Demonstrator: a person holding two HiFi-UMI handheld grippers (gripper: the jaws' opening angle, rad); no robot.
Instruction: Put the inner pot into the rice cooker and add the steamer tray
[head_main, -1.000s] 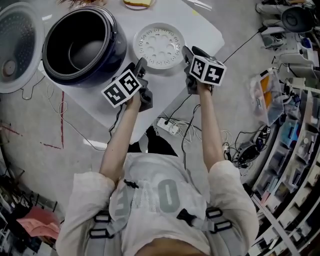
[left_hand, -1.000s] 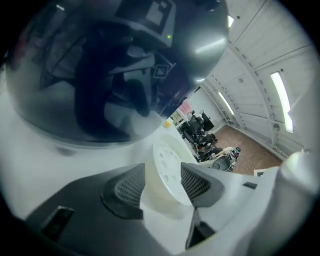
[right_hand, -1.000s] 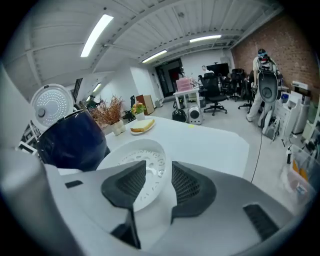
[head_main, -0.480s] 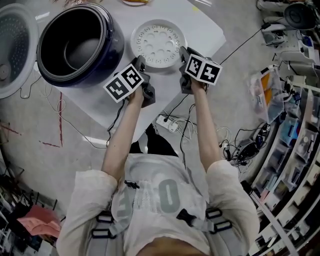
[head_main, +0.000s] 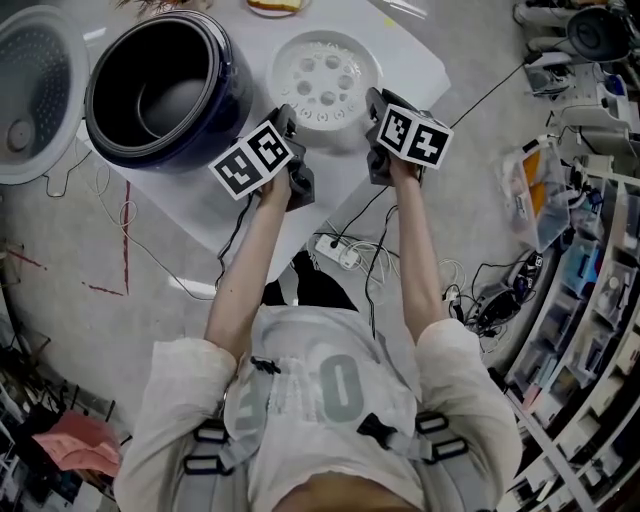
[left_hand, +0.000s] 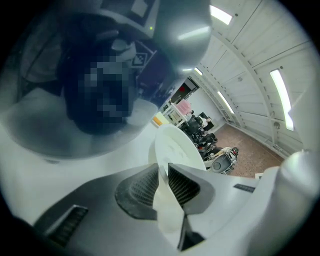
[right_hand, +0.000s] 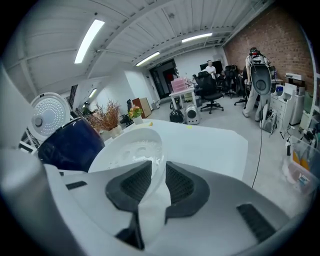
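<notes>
The white perforated steamer tray (head_main: 325, 78) hangs just above the white table (head_main: 410, 50), held at its near rim from both sides. My left gripper (head_main: 287, 122) pinches the rim's left part, and the rim (left_hand: 172, 150) shows between its pads. My right gripper (head_main: 374, 108) pinches the right part of the tray (right_hand: 131, 149). Both pairs of jaws have just been closing on that rim. The dark blue rice cooker (head_main: 160, 90) stands to the left with its lid (head_main: 30, 95) swung open and the inner pot (head_main: 168, 103) inside it.
A power strip (head_main: 335, 252) and cables lie on the floor under the table's near corner. A small plate (head_main: 275, 6) sits at the table's far edge. A dried plant (right_hand: 105, 117) stands behind the cooker (right_hand: 70, 145). Shelves and clutter fill the right side.
Both grippers have closed onto the steamer tray's near rim. The tray has come up off the table and shifted slightly away from me.
</notes>
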